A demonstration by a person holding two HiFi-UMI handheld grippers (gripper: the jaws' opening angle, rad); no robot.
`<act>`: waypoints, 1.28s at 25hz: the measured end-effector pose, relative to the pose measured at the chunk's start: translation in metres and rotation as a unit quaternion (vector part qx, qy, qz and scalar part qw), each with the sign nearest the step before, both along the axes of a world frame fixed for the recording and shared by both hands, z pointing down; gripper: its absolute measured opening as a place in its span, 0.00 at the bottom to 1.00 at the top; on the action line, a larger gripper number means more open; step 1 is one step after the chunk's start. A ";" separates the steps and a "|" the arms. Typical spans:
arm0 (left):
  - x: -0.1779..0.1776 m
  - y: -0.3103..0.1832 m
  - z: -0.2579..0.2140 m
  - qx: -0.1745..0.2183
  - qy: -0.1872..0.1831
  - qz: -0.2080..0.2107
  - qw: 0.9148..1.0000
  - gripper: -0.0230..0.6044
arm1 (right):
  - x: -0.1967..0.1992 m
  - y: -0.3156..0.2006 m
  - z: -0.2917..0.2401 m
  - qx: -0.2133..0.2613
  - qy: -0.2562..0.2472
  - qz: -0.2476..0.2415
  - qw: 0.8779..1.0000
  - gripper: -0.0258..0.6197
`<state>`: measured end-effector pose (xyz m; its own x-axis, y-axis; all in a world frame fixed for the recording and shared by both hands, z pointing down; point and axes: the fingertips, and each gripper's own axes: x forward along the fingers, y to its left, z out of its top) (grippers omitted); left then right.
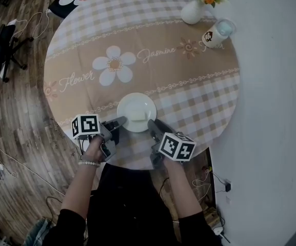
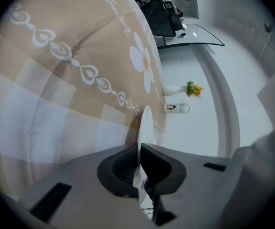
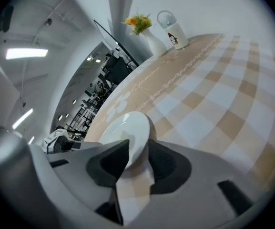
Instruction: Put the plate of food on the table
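Left claw (image 2: 139, 149) pinching one plate (image 1: 129, 118), right claw (image 3: 138, 147) agape

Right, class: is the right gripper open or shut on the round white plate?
Open: the right gripper has its jaws apart, checked tablecloth showing in the gap beside the round white plate rim between them.

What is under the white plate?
The plate sits on the checked tablecloth. The cloth covers the tabletop, so the table itself cannot be seen.
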<state>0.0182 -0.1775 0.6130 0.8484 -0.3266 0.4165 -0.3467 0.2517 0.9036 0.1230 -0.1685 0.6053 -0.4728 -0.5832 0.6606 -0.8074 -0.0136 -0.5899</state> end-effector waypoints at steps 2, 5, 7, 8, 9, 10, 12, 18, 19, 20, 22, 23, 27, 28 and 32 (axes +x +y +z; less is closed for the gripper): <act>-0.001 0.000 0.001 0.001 -0.002 0.000 1.000 0.05 | 0.001 0.004 -0.005 0.022 0.048 -0.041 0.998 0.20; -0.001 0.000 0.002 -0.001 -0.001 -0.002 1.000 0.05 | -0.008 0.011 -0.015 0.070 0.136 -0.138 0.978 0.19; -0.001 0.000 0.003 -0.001 -0.001 -0.002 1.000 0.05 | -0.017 0.016 -0.021 0.107 0.203 -0.209 0.951 0.19; -0.001 0.000 0.003 -0.001 -0.002 -0.003 1.000 0.05 | -0.022 0.018 -0.024 0.126 0.235 -0.241 0.933 0.19; -0.001 0.000 0.003 -0.001 -0.003 -0.003 1.000 0.05 | -0.027 0.020 -0.026 0.144 0.265 -0.270 0.914 0.19; 0.000 0.000 0.004 -0.001 -0.003 -0.004 1.000 0.05 | -0.031 0.023 -0.028 0.159 0.292 -0.298 0.895 0.19; 0.000 0.000 0.005 0.000 -0.004 -0.004 1.000 0.05 | -0.039 0.030 -0.027 0.181 0.332 -0.349 0.857 0.20; 0.000 0.001 0.005 0.001 -0.007 -0.004 1.000 0.05 | -0.058 0.047 -0.017 0.213 0.390 -0.448 0.776 0.20; 0.000 0.001 0.005 0.000 -0.008 -0.004 1.000 0.05 | -0.060 0.048 -0.015 0.220 0.403 -0.462 0.759 0.20; 0.000 0.000 0.006 0.001 -0.008 -0.004 1.000 0.05 | -0.062 0.049 -0.014 0.227 0.417 -0.474 0.741 0.19; 0.000 0.000 0.006 0.003 -0.008 -0.005 1.000 0.05 | -0.067 0.050 -0.010 0.238 0.438 -0.497 0.710 0.17; -0.001 0.000 0.005 0.004 -0.008 -0.006 1.000 0.05 | -0.069 0.051 -0.009 0.241 0.444 -0.506 0.699 0.16; -0.002 0.000 0.005 0.001 -0.008 -0.008 1.000 0.05 | -0.077 0.052 0.000 0.240 0.456 -0.533 0.671 0.16; -0.001 0.000 0.005 0.000 -0.010 -0.008 1.000 0.05 | -0.077 0.052 0.002 0.239 0.459 -0.536 0.667 0.16; -0.001 -0.001 0.003 -0.001 -0.002 -0.009 1.000 0.05 | -0.077 0.050 0.004 0.238 0.474 -0.541 0.653 0.09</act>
